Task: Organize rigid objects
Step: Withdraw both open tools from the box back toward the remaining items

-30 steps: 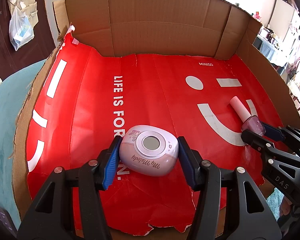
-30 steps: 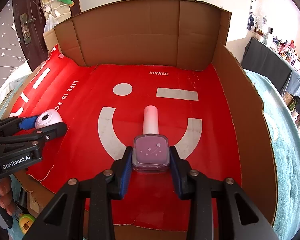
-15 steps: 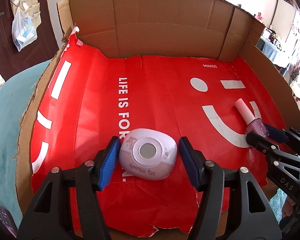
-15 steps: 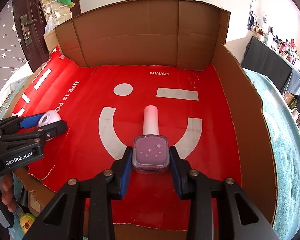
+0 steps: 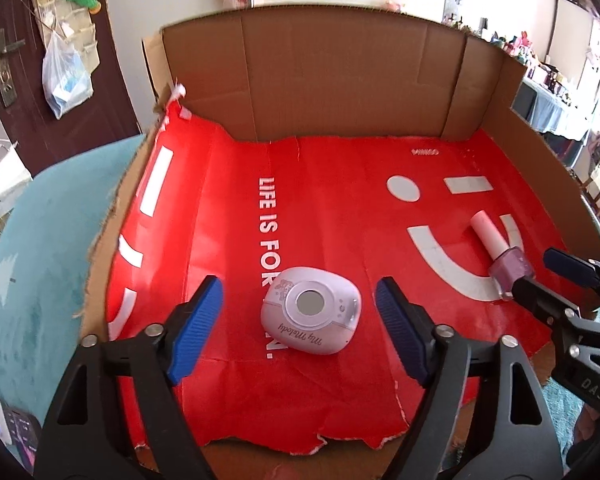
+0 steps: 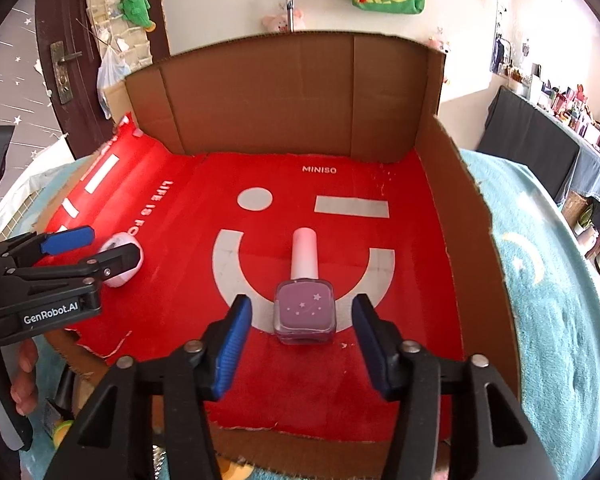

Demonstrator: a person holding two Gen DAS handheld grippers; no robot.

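Cardboard walls [image 6: 284,92] rise on three sides around a red printed sheet [image 5: 332,208] with white lettering and a smiley, all resting on a fuzzy teal cover [image 6: 548,280].

What has changed: a second ago both my grippers were clamped on their items, and both sets of jaws have just been opening. On my left gripper [image 5: 300,320] the ribbed blue pads [image 5: 198,326] now stand wide, clear gaps on either side of the pale lilac device [image 5: 310,316], which lies flat on the sheet between them, untouched. My right gripper [image 6: 300,338] has let go too, less widely; its pads sit just off each side of the nail polish bottle [image 6: 305,308], which lies on the smiley's curve with its cap pointing at the back wall.

Count: two grippers, two items, one box.

Device is a smooth rounded-square pebble, glossy plastic, with a grey circular window and cursive script. Bottle is a square clear-walled block of purple polish dotted with tiny stars, topped by a matte pale pink cylindrical cap [image 6: 304,252]. Sheet edges are torn and creased.
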